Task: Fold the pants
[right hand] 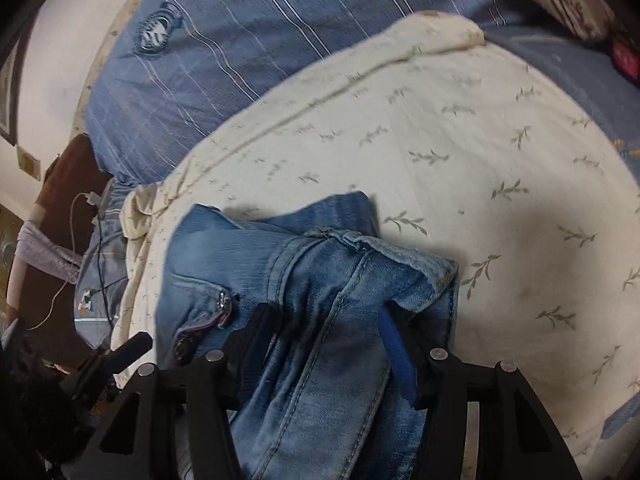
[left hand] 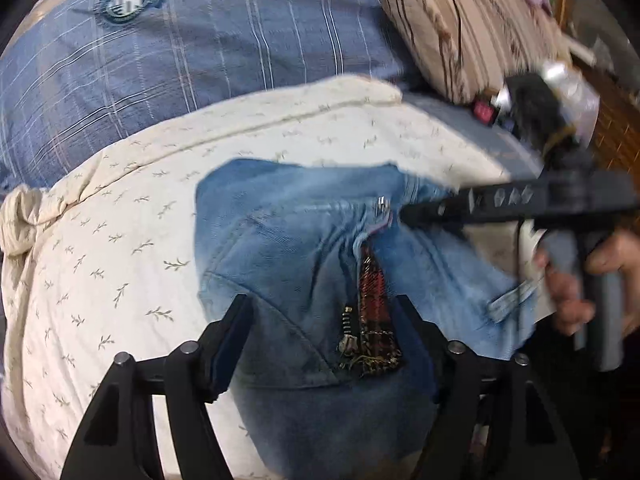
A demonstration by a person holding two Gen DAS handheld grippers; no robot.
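Lying bunched on the cream leaf-print sheet (left hand: 120, 220) over a blue plaid bedspread (left hand: 180, 60), the jeans (left hand: 288, 248) have their fly open, zipper showing. Left gripper (left hand: 320, 320) hovers over the crotch, jaws wide apart with denim between but not pinched. Right gripper (right hand: 324, 340) has a fold of leg between its fingers, though I can't tell if it's clamped.

Cream leaf-print sheet (right hand: 460, 152) over blue plaid bedspread (left hand: 180, 64), striped pillow (left hand: 460, 28) beyond.
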